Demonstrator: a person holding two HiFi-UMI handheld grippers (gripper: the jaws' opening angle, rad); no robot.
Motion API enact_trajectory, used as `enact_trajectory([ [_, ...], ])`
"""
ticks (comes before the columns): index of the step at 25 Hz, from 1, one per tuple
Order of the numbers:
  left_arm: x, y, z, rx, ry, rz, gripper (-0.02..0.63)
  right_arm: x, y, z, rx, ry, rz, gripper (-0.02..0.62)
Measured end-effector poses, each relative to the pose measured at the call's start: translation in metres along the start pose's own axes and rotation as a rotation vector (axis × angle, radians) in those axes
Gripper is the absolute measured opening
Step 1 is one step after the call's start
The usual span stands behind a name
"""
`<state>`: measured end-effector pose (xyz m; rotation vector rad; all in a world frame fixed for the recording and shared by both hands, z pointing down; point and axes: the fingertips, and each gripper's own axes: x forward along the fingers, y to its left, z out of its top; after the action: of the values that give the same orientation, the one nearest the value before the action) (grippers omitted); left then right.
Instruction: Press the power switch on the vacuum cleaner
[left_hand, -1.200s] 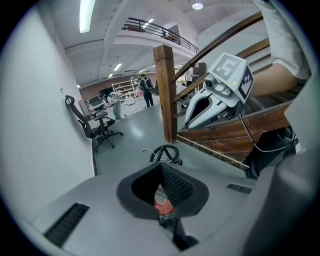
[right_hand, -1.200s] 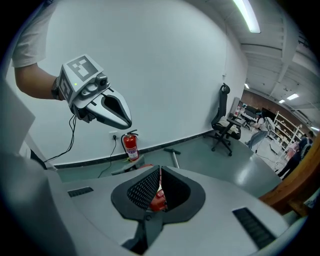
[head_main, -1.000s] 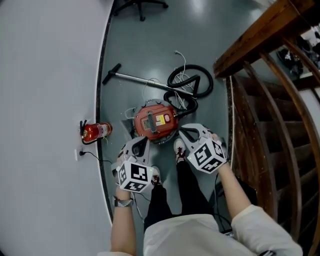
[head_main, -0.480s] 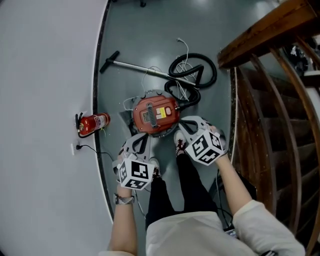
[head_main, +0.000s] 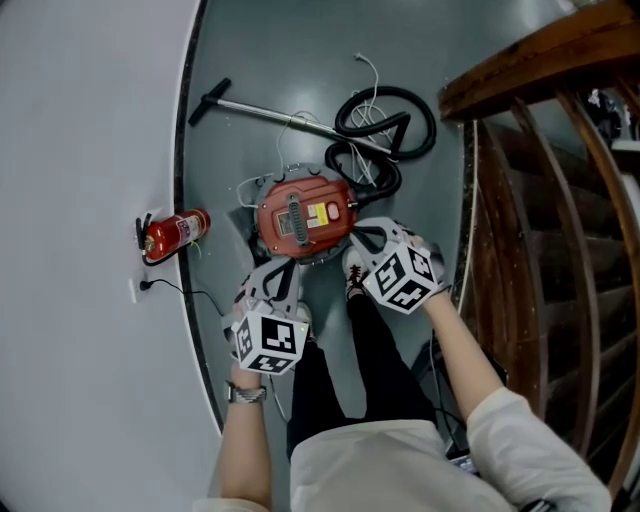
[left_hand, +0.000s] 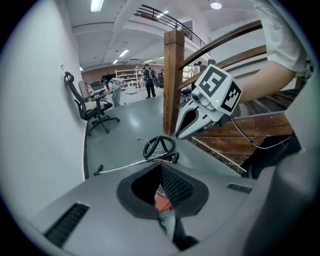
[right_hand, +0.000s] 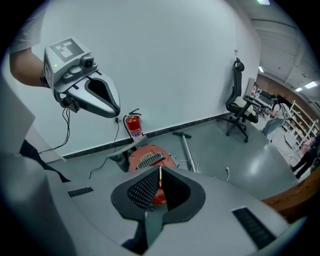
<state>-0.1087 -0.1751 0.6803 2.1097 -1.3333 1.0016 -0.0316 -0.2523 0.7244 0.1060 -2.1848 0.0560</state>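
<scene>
left gripper (head_main: 289, 267) hovers at 6 o'clock of the red vacuum cleaner (head_main: 301, 217), right gripper (head_main: 356, 236) at 4 o'clock, just beside its rim; both claws are pinched together.

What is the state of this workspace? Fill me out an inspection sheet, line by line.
Surface: grey floor, smooth.
Job's things: red vacuum cleaner on the floor just ahead of the person's feet; its black hose is coiled beyond it and the metal tube lies flat.
Clutter: red fire extinguisher standing against the wall.
Grippers: left gripper and right gripper held above the vacuum cleaner's near side, not touching it; both jaws together, nothing between them.
Cables: white cord loose by the hose; black cable from a wall socket.
Surroundings: curved white wall on the left, wooden staircase on the right, office chair farther off.
</scene>
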Motion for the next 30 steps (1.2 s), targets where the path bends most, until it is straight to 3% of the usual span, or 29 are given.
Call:
enact_trajectory([
  [12,0.030,-0.004,0.001,-0.015,-0.007,-0.021,0.000,0.047,-0.010,-0.033,0.031,0.068,0.050,0.031],
  [17,0.038,-0.004,-0.003,-0.003,-0.002,-0.034,0.000,0.070,-0.010,-0.052,0.105,0.079,0.059,0.031],
  [30,0.049,-0.006,-0.031,-0.076,0.030,-0.022,0.000,0.130,-0.010,-0.081,0.079,0.166,0.114,0.031],
])
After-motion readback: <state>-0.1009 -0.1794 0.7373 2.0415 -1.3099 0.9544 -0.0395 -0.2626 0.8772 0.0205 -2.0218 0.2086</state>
